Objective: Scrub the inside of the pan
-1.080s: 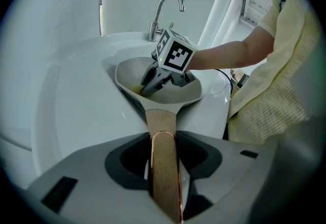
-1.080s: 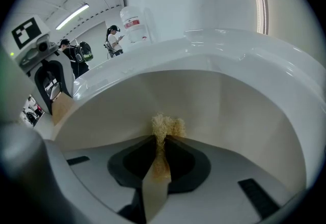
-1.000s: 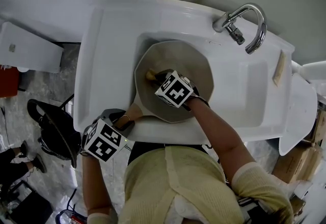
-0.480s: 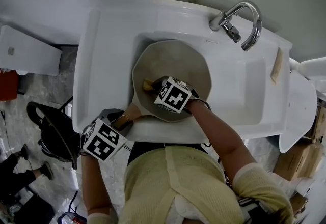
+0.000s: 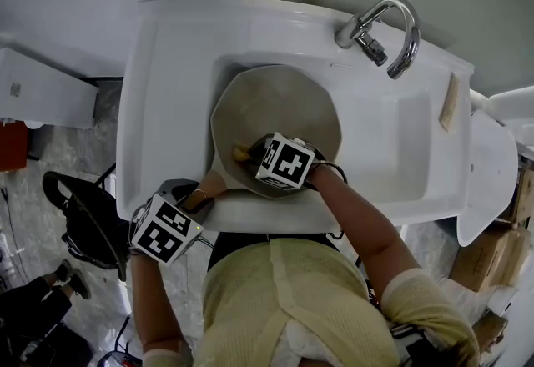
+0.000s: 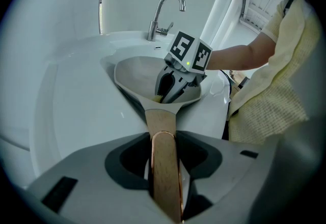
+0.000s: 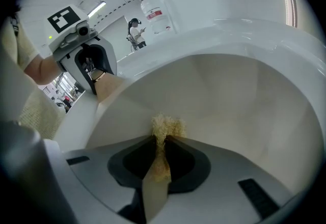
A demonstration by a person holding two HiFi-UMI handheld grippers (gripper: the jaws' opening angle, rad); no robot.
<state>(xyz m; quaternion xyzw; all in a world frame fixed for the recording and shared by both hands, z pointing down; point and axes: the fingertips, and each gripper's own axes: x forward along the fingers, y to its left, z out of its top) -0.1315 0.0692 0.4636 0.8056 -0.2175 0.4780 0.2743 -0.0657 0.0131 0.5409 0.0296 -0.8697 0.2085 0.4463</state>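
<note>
pan [image 5: 279, 107] in sink [image 5: 167, 65], wooden handle [image 6: 162, 116] clenched by left tongs [image 6: 163, 141]; right tongs [image 7: 160, 150] clamped on yellowish scrubber [image 7: 165, 126], possibly loofah, against inner wall.

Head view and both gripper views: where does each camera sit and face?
Head view: on the person's head, looking down at the sink and pan; both forearms, torso, left gripper and right gripper show.
Left gripper view: on the left gripper, looking along the handle in its jaws toward the faucet; right forearm shows.
Right gripper view: on the right gripper, looking past the scrubber in its jaws into the pan; left arm shows.
Shared: each gripper view shows the other gripper.
</note>
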